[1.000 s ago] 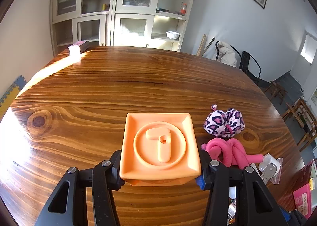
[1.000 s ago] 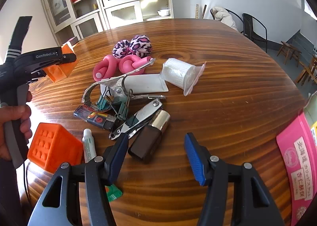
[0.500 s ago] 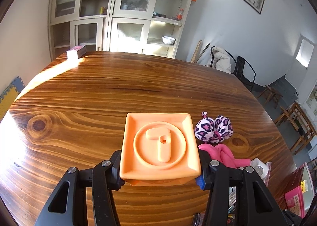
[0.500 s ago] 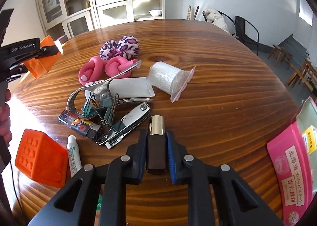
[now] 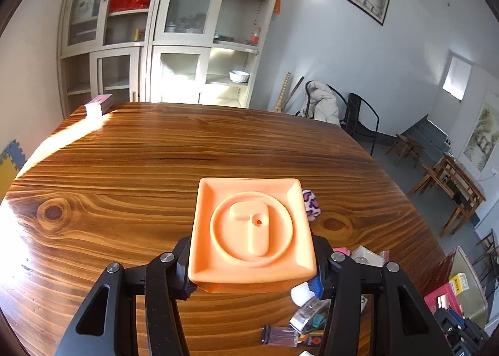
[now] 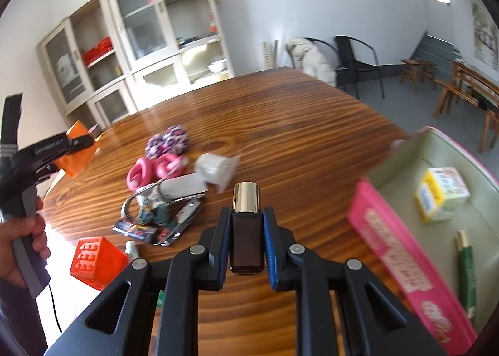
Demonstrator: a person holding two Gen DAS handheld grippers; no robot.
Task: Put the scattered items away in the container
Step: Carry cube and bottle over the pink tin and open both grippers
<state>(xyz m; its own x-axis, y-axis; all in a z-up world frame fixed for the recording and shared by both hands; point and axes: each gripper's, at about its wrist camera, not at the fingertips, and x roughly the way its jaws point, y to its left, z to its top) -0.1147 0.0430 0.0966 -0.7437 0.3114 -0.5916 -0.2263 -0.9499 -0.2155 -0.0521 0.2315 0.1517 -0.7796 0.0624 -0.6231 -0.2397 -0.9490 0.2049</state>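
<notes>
Wooden table (image 6: 312, 125) with clutter at left, a pink-walled container (image 6: 402, 246) at right, and both grippers loaded.

Largest after the table, the container fills the lower right of the right wrist view, holding a yellow-and-white carton (image 6: 441, 193) and green chopsticks (image 6: 466, 265). Centre-left lies a pile: pink foam tube (image 6: 149, 170), leopard-print pouch (image 6: 168, 143), nail clippers (image 6: 184, 218), with an orange block (image 6: 95, 257) in the lower left. At bottom centre the right gripper (image 6: 246, 231) is clenched on a dark bottle (image 6: 246, 242) with a gold cap, its jaws having just closed round it; the bottle is lifted clear of the table, left of the container. In the left wrist view the left gripper (image 5: 252, 265) grasps an orange box (image 5: 251, 231) by its sides, bottom centre.
</notes>
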